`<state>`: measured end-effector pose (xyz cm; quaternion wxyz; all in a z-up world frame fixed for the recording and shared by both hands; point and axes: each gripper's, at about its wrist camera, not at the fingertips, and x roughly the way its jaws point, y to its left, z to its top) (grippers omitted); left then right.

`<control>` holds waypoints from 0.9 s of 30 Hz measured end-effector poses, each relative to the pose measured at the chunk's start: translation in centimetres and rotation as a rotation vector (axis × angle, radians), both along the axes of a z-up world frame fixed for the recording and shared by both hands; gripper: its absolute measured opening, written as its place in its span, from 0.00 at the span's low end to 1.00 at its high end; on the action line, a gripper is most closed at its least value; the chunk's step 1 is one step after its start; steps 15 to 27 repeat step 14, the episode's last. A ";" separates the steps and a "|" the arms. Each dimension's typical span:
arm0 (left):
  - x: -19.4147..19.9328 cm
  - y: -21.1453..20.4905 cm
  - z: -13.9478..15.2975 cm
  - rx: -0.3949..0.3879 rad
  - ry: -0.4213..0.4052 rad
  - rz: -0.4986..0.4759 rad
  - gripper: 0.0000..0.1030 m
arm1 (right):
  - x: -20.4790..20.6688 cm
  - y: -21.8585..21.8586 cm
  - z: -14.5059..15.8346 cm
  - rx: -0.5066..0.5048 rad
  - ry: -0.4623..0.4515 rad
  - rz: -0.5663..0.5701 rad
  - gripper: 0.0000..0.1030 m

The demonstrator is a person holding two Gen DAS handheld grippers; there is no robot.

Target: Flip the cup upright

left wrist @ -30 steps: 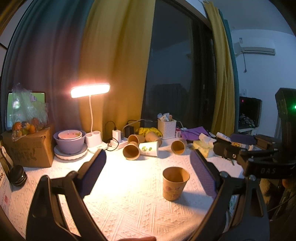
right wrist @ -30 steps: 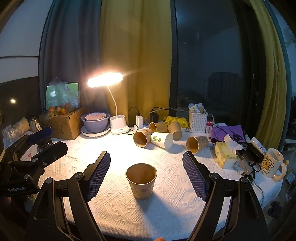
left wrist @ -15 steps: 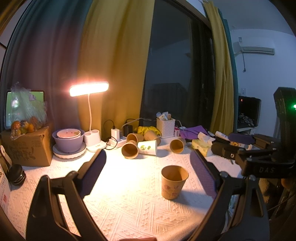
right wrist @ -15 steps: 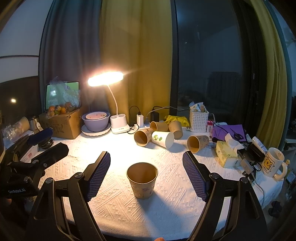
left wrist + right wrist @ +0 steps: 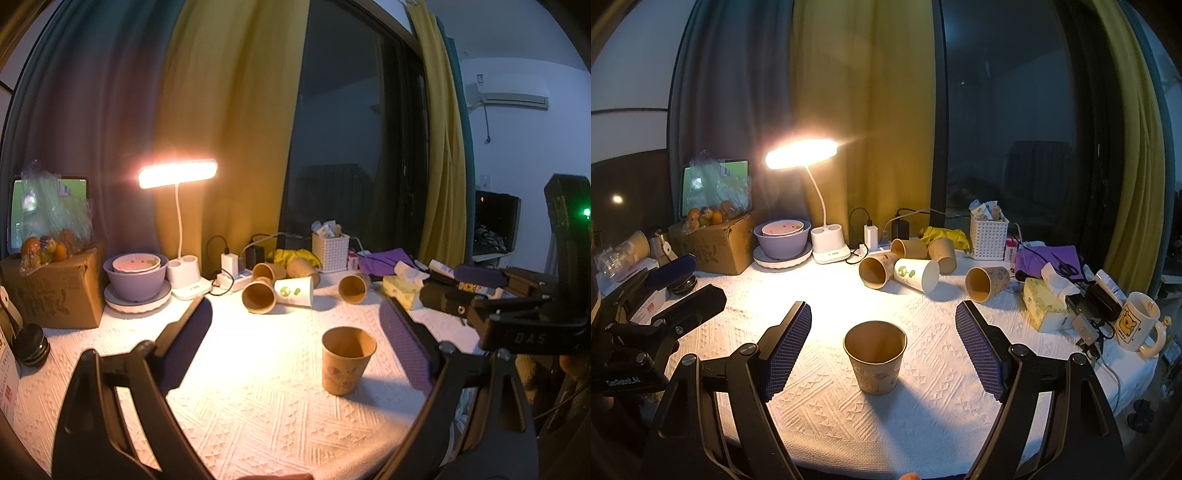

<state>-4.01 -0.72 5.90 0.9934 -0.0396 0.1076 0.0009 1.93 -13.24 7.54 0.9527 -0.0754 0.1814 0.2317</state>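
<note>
One brown cup [image 5: 874,356] stood upright, mouth up, near centre of the counter [image 5: 934,413] — that flip looked done. Right tool [image 5: 882,347] and left tool [image 5: 295,338] both gaped apart, holding nothing. Several cups [image 5: 875,271] lay tipped at the far side — possibly left.

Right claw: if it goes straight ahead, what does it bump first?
Probably the upright paper cup, standing on the table between the open right claw fingers. Depth is hard to judge.

I can read "DAS" on the right gripper [image 5: 532,325], and "GenRobot.AI" on the left gripper [image 5: 624,380].
</note>
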 end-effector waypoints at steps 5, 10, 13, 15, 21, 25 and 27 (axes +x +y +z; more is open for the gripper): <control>0.0 0.0 0.0 0.000 0.001 0.000 0.90 | 0.1 0.0 0.0 0.000 0.001 0.000 0.81; -0.2 -0.1 -0.4 -0.003 0.002 -0.005 0.90 | -0.2 0.0 -0.4 -0.003 0.004 0.000 0.81; -0.6 -0.1 -0.6 -0.017 -0.023 -0.025 0.90 | -0.2 0.0 -0.6 -0.004 0.006 0.001 0.81; -0.6 0.1 -0.7 -0.026 -0.035 -0.032 0.90 | -0.2 0.0 -0.8 -0.005 0.008 0.001 0.81; -0.6 0.1 -0.7 -0.026 -0.035 -0.032 0.90 | -0.2 0.0 -0.8 -0.005 0.008 0.001 0.81; -0.6 0.1 -0.7 -0.026 -0.035 -0.032 0.90 | -0.2 0.0 -0.8 -0.005 0.008 0.001 0.81; -0.6 0.1 -0.7 -0.026 -0.035 -0.032 0.90 | -0.2 0.0 -0.8 -0.005 0.008 0.001 0.81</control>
